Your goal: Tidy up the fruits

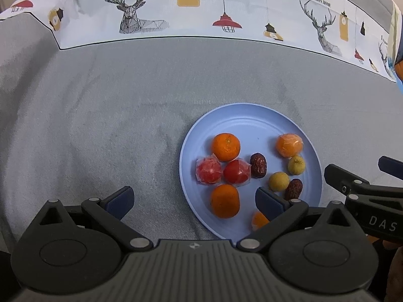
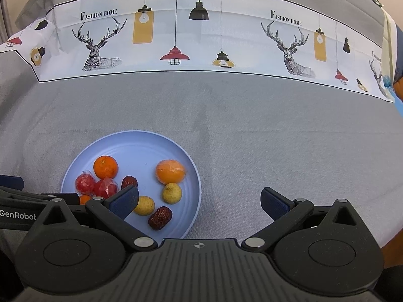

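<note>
A light blue plate (image 1: pixel 241 120) (image 2: pixel 141 141) on the grey tablecloth holds several fruits: oranges (image 1: pixel 225 147) (image 2: pixel 105 167), a wrapped orange (image 1: pixel 289 145) (image 2: pixel 170 171), two wrapped red fruits (image 1: pixel 208 170) (image 2: pixel 105 187), two yellow round fruits (image 1: pixel 278 181) (image 2: pixel 172 193) and two dark red dates (image 1: pixel 258 165) (image 2: pixel 160 218). My left gripper (image 1: pixel 194 202) is open and empty, its right finger over the plate's near edge. My right gripper (image 2: pixel 200 203) is open and empty, its left finger over the plate. The right gripper also shows at the left wrist view's right edge (image 1: pixel 362 178).
Grey tablecloth (image 1: pixel 100 113) covers the table, with a white printed band of deer and lamps (image 1: pixel 189 7) (image 2: pixel 201 40) along the far side. The cloth drops off at the far right edge (image 2: pixel 393 95).
</note>
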`<state>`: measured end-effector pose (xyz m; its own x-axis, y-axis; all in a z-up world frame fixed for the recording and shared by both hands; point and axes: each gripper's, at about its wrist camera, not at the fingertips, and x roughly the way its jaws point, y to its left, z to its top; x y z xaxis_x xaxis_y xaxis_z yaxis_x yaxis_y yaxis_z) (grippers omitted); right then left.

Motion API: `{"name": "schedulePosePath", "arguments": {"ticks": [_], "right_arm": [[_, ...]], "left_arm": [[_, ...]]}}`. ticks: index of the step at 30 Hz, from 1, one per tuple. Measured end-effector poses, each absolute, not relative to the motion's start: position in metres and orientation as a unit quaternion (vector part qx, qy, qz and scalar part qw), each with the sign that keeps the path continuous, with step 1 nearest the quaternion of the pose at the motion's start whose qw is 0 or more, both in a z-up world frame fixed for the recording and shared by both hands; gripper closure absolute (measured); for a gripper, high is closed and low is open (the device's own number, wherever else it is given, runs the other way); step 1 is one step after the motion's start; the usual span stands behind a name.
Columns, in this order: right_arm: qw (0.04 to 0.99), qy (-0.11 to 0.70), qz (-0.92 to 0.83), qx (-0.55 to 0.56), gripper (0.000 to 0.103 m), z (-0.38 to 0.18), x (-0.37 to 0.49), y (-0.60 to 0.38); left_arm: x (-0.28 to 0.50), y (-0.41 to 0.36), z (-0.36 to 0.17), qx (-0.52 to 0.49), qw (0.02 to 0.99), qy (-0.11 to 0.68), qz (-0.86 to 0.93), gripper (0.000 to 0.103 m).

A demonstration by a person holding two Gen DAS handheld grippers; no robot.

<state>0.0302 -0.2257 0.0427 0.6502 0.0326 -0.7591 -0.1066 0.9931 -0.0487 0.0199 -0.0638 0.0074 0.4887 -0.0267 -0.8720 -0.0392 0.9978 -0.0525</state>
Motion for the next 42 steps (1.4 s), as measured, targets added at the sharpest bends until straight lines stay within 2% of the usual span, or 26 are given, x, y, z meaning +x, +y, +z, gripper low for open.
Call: {"name": "schedulePosePath", "arguments": {"ticks": [42], "right_arm": [[0.907, 0.416, 0.038, -0.048, 0.001, 0.0438, 0.0286, -0.2249]], "left_arm": [[0.0193, -0.065, 0.0068, -0.024, 0.864, 0.504, 0.0, 0.001]]}}
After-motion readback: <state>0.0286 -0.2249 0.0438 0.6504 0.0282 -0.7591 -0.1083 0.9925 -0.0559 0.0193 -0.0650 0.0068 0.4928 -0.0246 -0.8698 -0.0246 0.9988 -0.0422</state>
